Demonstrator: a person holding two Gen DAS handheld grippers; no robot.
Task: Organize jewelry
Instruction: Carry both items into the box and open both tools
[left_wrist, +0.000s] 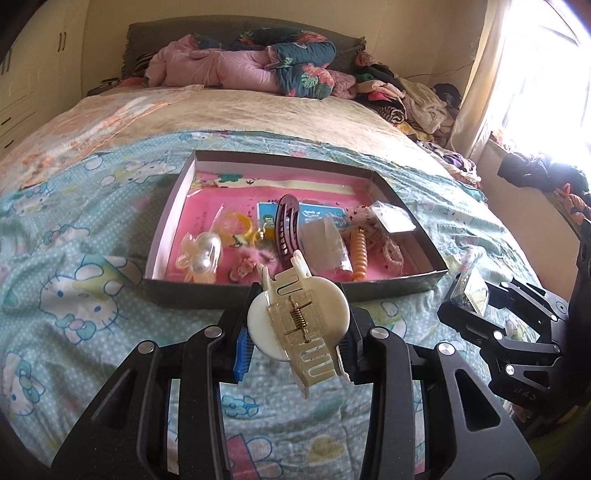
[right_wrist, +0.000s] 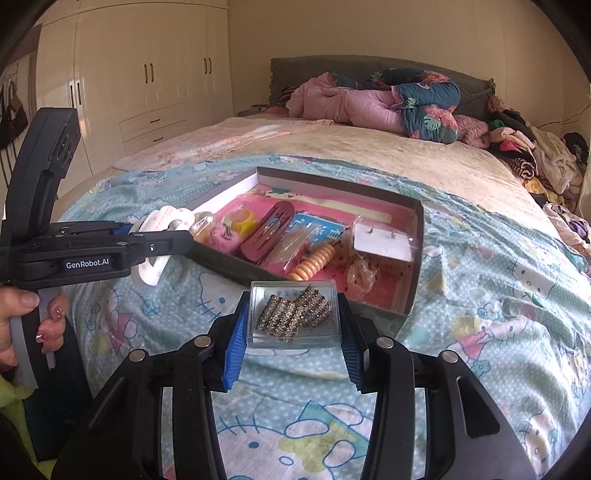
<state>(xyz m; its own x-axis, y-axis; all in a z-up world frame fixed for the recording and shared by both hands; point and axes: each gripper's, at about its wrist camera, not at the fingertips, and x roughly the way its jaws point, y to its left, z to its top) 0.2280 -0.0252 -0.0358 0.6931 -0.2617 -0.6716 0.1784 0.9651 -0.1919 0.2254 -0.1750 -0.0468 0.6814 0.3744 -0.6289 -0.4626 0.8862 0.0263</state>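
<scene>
My left gripper (left_wrist: 295, 328) is shut on a cream hair claw clip (left_wrist: 299, 321) with a brass spring, held above the bedspread just in front of the shallow box (left_wrist: 258, 291). My right gripper (right_wrist: 293, 321) is shut on a small clear plastic case (right_wrist: 293, 317) of sparkly earrings, close to the box's (right_wrist: 413, 288) near corner. The box is lined in pink and holds a maroon hair clip (left_wrist: 284, 229), an orange spiral tie (left_wrist: 358, 251), a pearl piece (left_wrist: 205, 251) in a bag and an earring card (right_wrist: 382, 243). The left gripper (right_wrist: 162, 243) with the cream clip (right_wrist: 162, 221) shows at the left of the right wrist view.
The box lies on a blue cartoon-cat bedspread (left_wrist: 74, 280). Folded quilts (left_wrist: 258, 62) and a pile of clothes (left_wrist: 406, 96) sit at the head of the bed. A wardrobe (right_wrist: 147, 74) stands to the left, a bright window (left_wrist: 535, 74) to the right. A hand (right_wrist: 22, 321) holds the left gripper's handle.
</scene>
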